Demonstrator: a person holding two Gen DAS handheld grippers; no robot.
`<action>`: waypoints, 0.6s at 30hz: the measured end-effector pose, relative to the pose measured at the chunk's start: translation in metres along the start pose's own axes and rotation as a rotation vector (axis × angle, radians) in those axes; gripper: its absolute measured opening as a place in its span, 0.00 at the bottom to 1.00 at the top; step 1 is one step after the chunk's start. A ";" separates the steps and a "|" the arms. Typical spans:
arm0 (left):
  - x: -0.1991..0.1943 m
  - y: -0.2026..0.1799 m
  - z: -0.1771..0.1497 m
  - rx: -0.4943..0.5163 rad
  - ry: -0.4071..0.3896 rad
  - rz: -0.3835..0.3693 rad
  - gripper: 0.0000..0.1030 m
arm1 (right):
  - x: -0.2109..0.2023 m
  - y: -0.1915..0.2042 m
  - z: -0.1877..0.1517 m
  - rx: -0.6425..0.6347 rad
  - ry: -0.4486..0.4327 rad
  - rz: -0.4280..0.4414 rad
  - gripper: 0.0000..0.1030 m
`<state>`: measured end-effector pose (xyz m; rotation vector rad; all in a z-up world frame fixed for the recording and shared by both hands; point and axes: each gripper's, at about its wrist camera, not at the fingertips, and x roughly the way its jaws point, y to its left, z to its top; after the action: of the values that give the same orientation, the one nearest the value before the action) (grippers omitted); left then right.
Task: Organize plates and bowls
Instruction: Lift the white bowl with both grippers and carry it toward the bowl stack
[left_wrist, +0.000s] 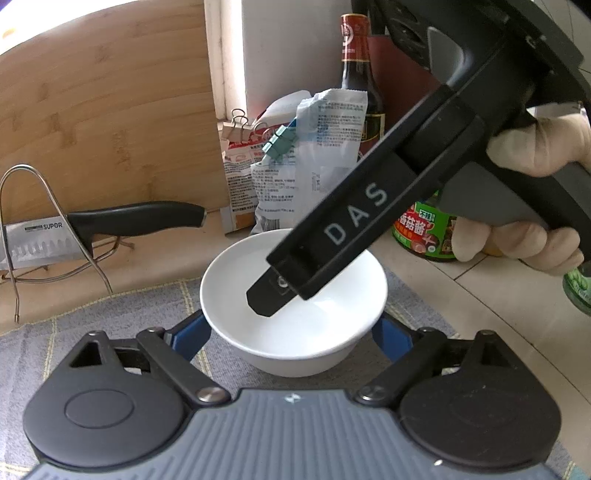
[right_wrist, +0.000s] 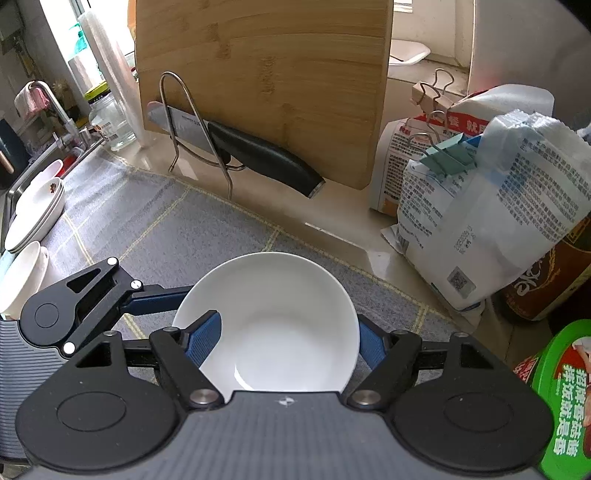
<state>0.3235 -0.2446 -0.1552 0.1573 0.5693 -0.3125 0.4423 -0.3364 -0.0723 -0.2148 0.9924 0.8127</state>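
A small white bowl (left_wrist: 295, 332) sits over the grey checked mat (left_wrist: 110, 325). My left gripper (left_wrist: 291, 332) has its blue fingers (left_wrist: 192, 332) against the bowl's outer wall, one on each side under the rim. From the upper right, my right gripper (right_wrist: 288, 332) reaches down with its jaws wide apart. Its left finger (right_wrist: 205, 339) is inside the bowl (right_wrist: 280, 314) and its right finger sits outside the rim, neither pressing the wall. In the right wrist view one left gripper finger (right_wrist: 159, 299) runs in from the left.
A bamboo cutting board (right_wrist: 258, 74) leans at the back, with a knife (right_wrist: 258, 155) in a wire rack. Clipped bags (right_wrist: 498, 206), a sauce bottle (left_wrist: 356, 74) and jars (right_wrist: 565, 398) crowd the right. Stacked plates (right_wrist: 37, 210) and bowls (right_wrist: 22, 277) stand at the mat's left by the sink.
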 end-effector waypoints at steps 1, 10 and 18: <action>0.000 0.000 0.000 -0.003 0.002 -0.001 0.90 | 0.000 0.000 0.000 0.002 -0.001 0.000 0.78; -0.016 0.002 0.004 -0.015 0.006 -0.017 0.90 | -0.011 0.008 -0.002 -0.002 -0.010 -0.002 0.78; -0.048 0.008 0.000 -0.001 0.019 -0.011 0.90 | -0.029 0.037 -0.007 -0.015 -0.032 0.017 0.78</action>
<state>0.2876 -0.2251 -0.1281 0.1560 0.5898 -0.3220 0.4039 -0.3292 -0.0458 -0.2062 0.9598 0.8369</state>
